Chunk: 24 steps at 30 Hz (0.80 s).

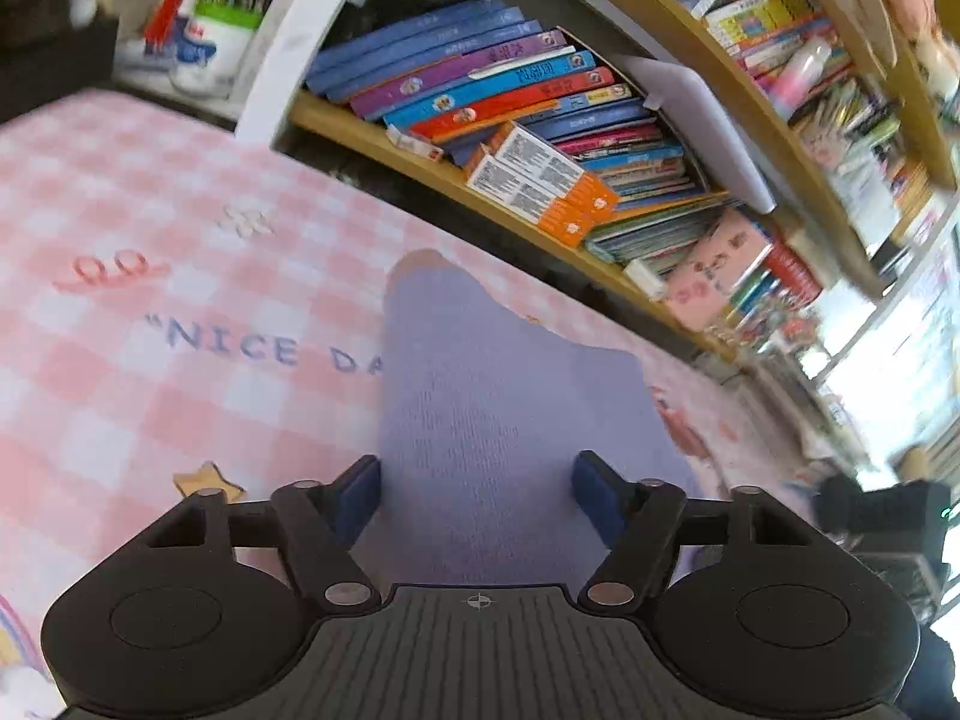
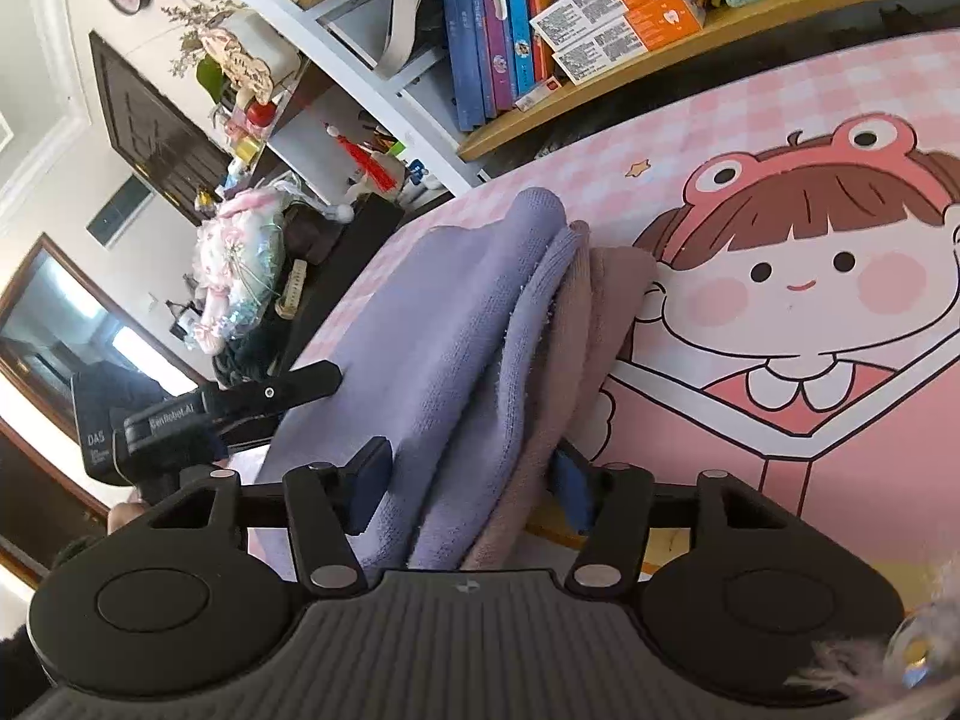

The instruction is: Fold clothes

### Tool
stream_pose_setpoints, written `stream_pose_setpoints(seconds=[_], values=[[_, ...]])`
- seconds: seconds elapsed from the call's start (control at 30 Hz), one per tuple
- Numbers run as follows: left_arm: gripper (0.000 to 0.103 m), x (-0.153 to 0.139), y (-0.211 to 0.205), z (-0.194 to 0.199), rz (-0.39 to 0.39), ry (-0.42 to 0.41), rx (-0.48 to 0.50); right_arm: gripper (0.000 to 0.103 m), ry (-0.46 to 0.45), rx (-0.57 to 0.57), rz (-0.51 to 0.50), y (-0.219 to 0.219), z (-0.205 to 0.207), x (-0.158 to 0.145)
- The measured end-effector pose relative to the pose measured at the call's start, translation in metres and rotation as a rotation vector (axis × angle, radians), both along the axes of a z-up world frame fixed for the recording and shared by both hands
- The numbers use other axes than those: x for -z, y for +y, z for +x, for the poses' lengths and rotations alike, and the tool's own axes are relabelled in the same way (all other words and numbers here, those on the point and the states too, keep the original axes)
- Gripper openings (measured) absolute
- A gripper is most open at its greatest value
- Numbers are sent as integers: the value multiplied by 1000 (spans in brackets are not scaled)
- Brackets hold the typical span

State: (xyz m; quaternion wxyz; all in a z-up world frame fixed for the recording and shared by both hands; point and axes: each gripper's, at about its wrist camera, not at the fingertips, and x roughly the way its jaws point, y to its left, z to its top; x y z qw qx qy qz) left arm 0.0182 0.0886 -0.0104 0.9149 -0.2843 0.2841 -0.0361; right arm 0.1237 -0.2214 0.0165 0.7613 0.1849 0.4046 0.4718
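Now, your left gripper [image 1: 477,495] stood wide open with the purple cloth [image 1: 480,396] between its fingers, unclamped. Your right gripper [image 2: 468,483] was open too, straddling the folded purple and pink layers [image 2: 558,360] on the pink checked worktop [image 2: 840,90]. That cloth looked soft, light and floppy; a doubled edge seemed the best hold.

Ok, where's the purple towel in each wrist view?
Left wrist: the purple towel fills the lower centre, running between the open fingers of the left gripper.
Right wrist: the purple towel lies centre-left, folded over a pink cloth.
Shared landmark: the orange-and-white boxes on the bookshelf.
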Motion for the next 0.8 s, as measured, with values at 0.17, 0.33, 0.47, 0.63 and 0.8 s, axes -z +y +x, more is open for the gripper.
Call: stream_pose_setpoints(seconds=[0.17, 0.33, 0.47, 0.63, 0.8], values=[[64, 2, -15, -17, -41, -15, 42, 54, -20, 41, -22, -1, -15, 1], [64, -2, -34, -44, 13, -22, 118, 42, -71, 102, -47, -10, -50, -3], [64, -8, -45, -64, 80, -30, 191, 33, -175, 108, -112, -13, -97, -16], [70, -11, -47, -84, 126, -39, 227, 35, -251, 96, -231, -6, -138, -32], [73, -3, -25, -87, 15, -26, 209, 52, -34, 153, -171, -19, -122, -21]])
